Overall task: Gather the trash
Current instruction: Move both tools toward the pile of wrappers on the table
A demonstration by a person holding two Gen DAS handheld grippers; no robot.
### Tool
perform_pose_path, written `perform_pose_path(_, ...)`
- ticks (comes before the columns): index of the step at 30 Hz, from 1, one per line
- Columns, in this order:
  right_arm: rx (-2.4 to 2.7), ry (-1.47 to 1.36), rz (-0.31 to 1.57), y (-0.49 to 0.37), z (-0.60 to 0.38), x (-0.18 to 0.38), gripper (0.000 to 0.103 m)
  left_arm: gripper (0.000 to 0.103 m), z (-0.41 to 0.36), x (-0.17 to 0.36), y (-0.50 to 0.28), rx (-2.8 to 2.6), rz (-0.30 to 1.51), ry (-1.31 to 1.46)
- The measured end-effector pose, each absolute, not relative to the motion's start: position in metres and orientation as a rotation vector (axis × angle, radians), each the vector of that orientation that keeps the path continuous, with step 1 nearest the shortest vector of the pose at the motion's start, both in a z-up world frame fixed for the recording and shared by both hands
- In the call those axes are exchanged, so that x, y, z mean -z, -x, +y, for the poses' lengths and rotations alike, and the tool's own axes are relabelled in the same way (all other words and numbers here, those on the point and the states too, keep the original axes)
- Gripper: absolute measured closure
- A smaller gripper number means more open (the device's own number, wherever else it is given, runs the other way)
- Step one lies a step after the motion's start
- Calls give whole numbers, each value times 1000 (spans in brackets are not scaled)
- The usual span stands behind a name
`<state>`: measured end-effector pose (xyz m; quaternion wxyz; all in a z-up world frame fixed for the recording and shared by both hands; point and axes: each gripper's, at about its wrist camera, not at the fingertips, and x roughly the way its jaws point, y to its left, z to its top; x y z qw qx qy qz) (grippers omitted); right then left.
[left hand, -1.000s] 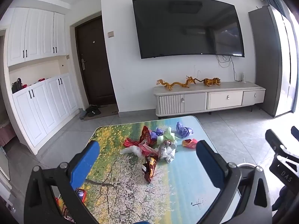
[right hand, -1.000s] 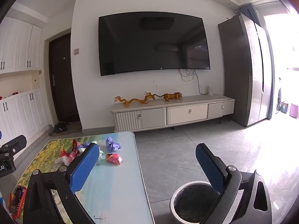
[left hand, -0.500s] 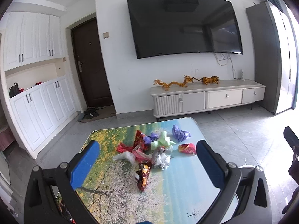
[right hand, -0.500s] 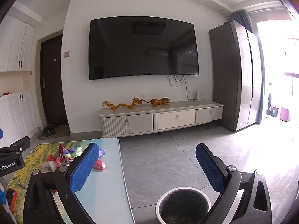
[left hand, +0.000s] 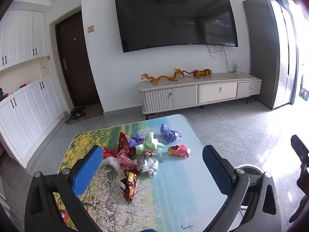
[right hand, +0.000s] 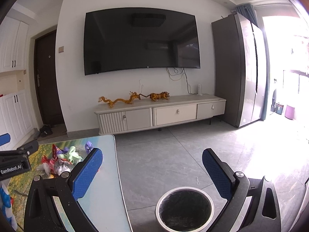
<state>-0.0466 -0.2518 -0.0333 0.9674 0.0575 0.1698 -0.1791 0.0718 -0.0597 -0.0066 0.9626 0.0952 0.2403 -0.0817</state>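
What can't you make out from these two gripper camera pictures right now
- Trash bin, right wrist view: dark liner, so its contents cannot be told; in the left wrist view the left gripper finger hides most of it.
- Trash pile: lower pieces are buried under others; the right gripper finger covers part of it.
- Red item at the table near edge: hidden by the gripper frame.
- Wrapper print: too small to read.
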Motion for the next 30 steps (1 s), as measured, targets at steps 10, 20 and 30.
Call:
perform_pose_path(10, 396, -123, 397, 34, -261, 40, 0, 0, -70, 6, -86, 235, 507, -192)
perform_pose_path(20, 422, -81, 415, 27, -259, 34, 0, 0, -65, 5, -94, 268, 495, -173)
perform_pose_path(30, 454, -16, 408, 21, -244, 21, 0, 0, -38, 6, -102, 270, 488, -129)
